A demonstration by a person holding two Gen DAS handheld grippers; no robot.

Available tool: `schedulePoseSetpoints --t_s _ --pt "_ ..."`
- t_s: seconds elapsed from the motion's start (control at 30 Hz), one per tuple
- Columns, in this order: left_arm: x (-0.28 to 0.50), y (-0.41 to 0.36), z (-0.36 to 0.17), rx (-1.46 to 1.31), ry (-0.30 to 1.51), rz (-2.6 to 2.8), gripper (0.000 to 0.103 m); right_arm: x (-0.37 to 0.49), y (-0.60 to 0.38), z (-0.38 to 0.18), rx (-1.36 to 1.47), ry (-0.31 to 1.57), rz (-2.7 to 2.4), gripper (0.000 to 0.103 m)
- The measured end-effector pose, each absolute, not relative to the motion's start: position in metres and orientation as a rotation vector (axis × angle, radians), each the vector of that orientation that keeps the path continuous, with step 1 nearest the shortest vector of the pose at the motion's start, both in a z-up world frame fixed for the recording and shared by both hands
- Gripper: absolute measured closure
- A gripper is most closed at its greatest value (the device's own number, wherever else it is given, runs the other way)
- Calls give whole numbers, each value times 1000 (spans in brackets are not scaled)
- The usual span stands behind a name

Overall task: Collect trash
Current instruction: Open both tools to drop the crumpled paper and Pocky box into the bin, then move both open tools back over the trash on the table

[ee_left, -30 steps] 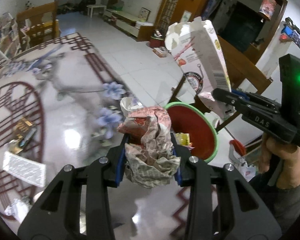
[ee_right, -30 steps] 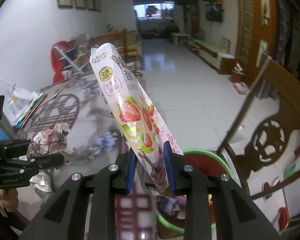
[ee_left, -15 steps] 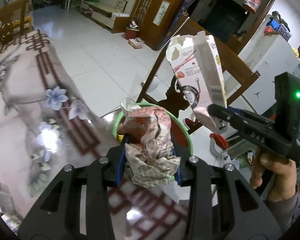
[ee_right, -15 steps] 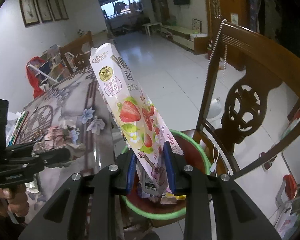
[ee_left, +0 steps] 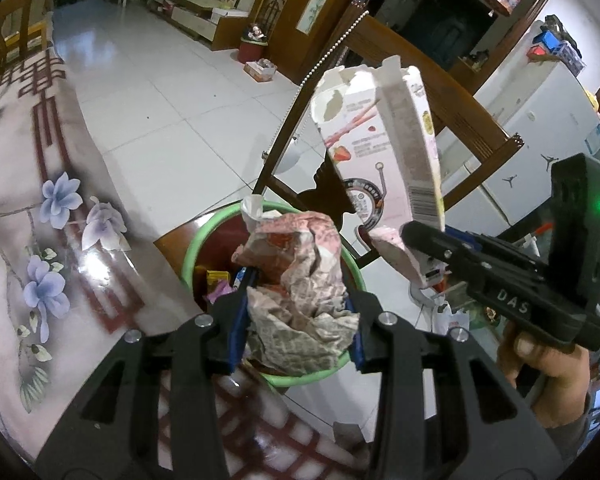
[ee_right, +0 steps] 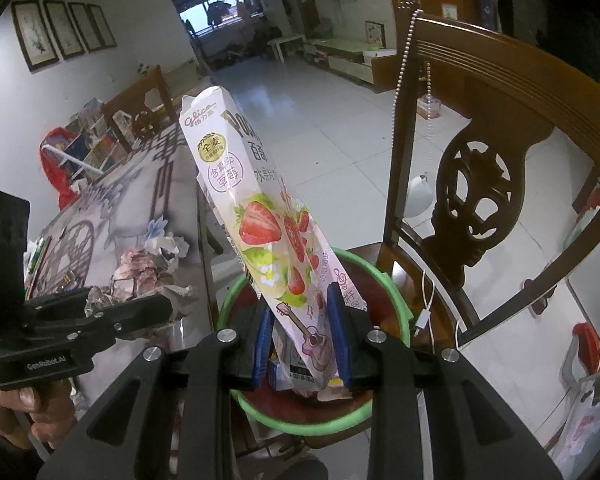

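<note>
a: what's printed on the snack box (ee_right: pixel 260 216)?
b: "glico", strawberries and a guitar. its top is torn open; right gripper (ee_right: pixel 302 340) pinches its lower end, above the bin (ee_right: pixel 396 296).
a: the other one?
b: left gripper (ee_left: pixel 296 320) clamps a crumpled newspaper wad (ee_left: pixel 300 280), above the same green-rimmed red bin, which sits on a chair (ee_right: pixel 480 184) at the table (ee_left: pixel 28 184) edge. wrappers lie inside.

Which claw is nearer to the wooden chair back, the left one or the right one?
Right. The right claw, shut on the strawberry snack box, is beside the chair back; the left claw, holding crumpled paper, is toward the table.
</note>
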State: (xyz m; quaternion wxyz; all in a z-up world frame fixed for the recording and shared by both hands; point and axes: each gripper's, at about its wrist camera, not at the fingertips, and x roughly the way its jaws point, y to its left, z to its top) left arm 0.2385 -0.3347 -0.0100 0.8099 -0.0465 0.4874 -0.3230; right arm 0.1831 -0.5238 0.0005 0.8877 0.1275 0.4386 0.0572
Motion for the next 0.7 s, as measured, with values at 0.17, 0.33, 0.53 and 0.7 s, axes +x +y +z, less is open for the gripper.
schedulePoseSetpoints --t_s 0.17,0.33,0.53,0.7 --pt "242 -334 -11 -112 1048 -687 50 186 -527 -5 281 928 97 56" --pt "244 -322 -7 -163 1022 -652 9 183 -530 1 289 908 65 29" --pt "243 -306 -3 -173 1017 -612 6 185 -527 2 282 900 50 11" --pt "238 -296 4 -177 1000 -587 6 186 -526 4 289 895 49 8"
